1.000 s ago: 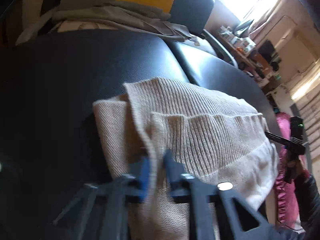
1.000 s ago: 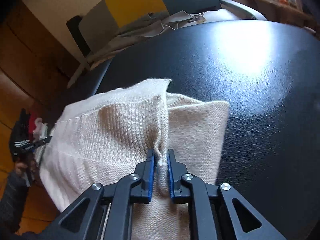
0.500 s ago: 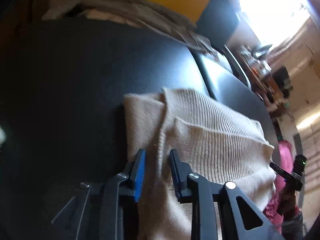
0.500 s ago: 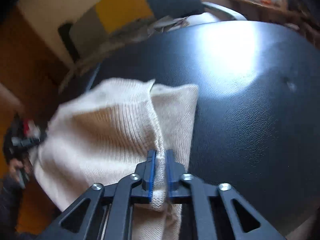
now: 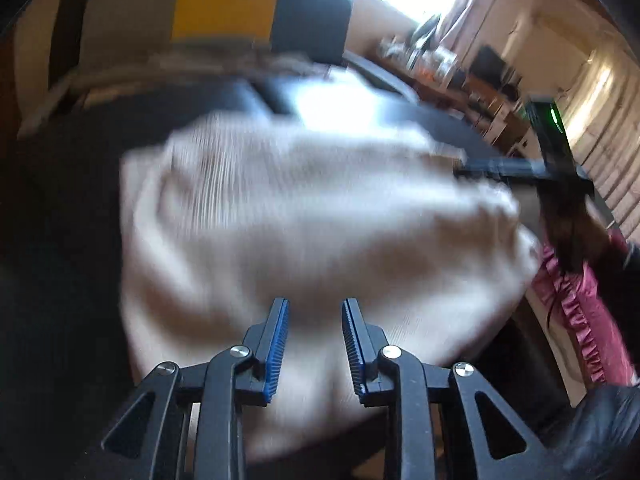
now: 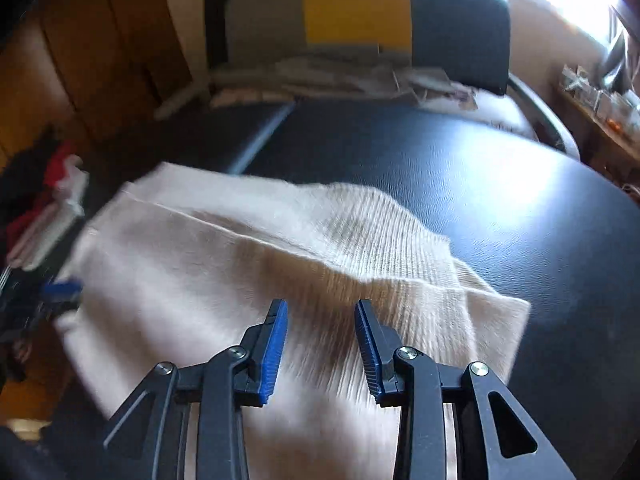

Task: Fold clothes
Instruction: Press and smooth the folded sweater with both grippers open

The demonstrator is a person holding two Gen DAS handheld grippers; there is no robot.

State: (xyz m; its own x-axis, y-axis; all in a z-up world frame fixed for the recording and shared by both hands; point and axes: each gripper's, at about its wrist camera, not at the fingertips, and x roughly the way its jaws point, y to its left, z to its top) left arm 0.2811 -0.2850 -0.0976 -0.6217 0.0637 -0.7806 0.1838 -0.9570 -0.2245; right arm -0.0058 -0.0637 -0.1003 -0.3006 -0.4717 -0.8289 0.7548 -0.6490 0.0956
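A cream ribbed knit garment (image 5: 304, 216) lies folded on a black table (image 5: 68, 208), blurred by motion in the left wrist view. My left gripper (image 5: 314, 312) hovers open over its near edge with nothing between the fingers. In the right wrist view the same garment (image 6: 248, 256) spreads across the black table (image 6: 500, 184), and my right gripper (image 6: 322, 314) stands open just above its near part. The right gripper also shows in the left wrist view (image 5: 520, 168), at the garment's far right corner, held by a hand.
A chair with grey, yellow and dark panels (image 6: 360, 12) stands behind the table with crumpled cloth (image 6: 352, 80) piled on it. Red and white items (image 6: 52, 184) lie at the left. Pink ruffled fabric (image 5: 580, 312) hangs at the right. A cluttered shelf (image 5: 448, 64) lines the far wall.
Both grippers let go of the garment's folded edge and opened. They drew back toward the near side, and the garment now lies flatter on the table.
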